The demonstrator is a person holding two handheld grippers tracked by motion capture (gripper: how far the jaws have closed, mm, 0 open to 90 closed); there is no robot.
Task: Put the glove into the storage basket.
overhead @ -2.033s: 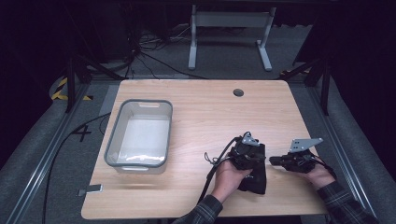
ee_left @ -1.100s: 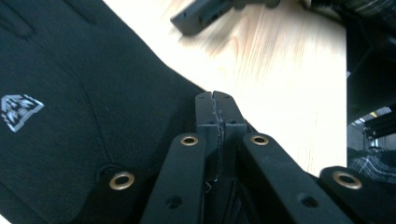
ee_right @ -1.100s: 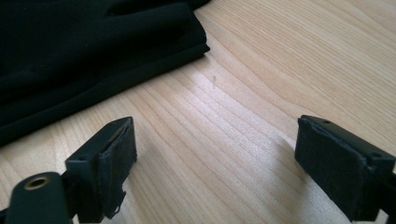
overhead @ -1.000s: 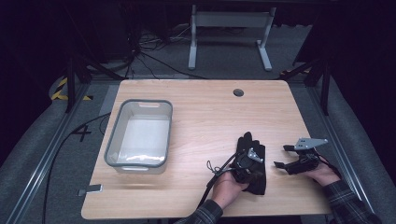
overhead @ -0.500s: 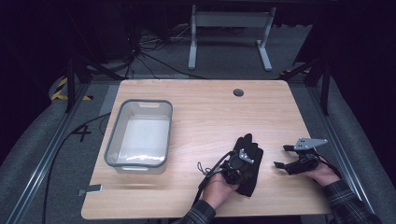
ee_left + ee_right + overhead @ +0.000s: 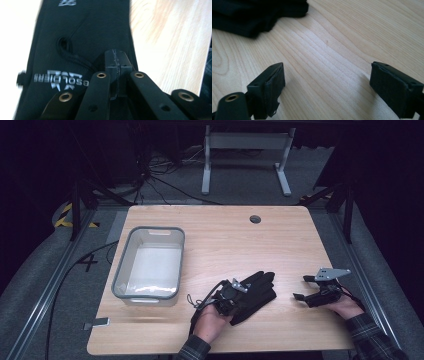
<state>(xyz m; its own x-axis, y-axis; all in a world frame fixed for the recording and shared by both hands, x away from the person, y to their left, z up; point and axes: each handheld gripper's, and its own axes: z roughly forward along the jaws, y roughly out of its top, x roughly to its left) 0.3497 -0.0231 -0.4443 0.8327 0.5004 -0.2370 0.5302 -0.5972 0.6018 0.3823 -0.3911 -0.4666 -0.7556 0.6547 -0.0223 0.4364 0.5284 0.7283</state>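
The black glove (image 6: 256, 292) lies flat on the wooden table (image 6: 280, 245), toward the near edge at about 5 o'clock from the table's middle, its fingers pointing to 1 o'clock. In my left gripper view the glove (image 6: 82, 45) shows its silver lettering and a small cord loop, and my left gripper (image 6: 116, 75) has its jaws pressed together over the cuff end; I judge they pinch a fold of the fabric, though the cloth between the pads is hard to make out. Two seconds ago this gripper stood farther toward 3 o'clock, over the cuff; since then my left hand has slid toward 9 o'clock and the glove has stretched out longer behind it. I take that as the start of a drag toward the bin. My right gripper (image 6: 306, 287) has drawn off toward 3 o'clock and now rests wide open over bare wood, well apart from the glove. The clear plastic bin (image 6: 120, 275) sits at 9 o'clock, with nothing in it.
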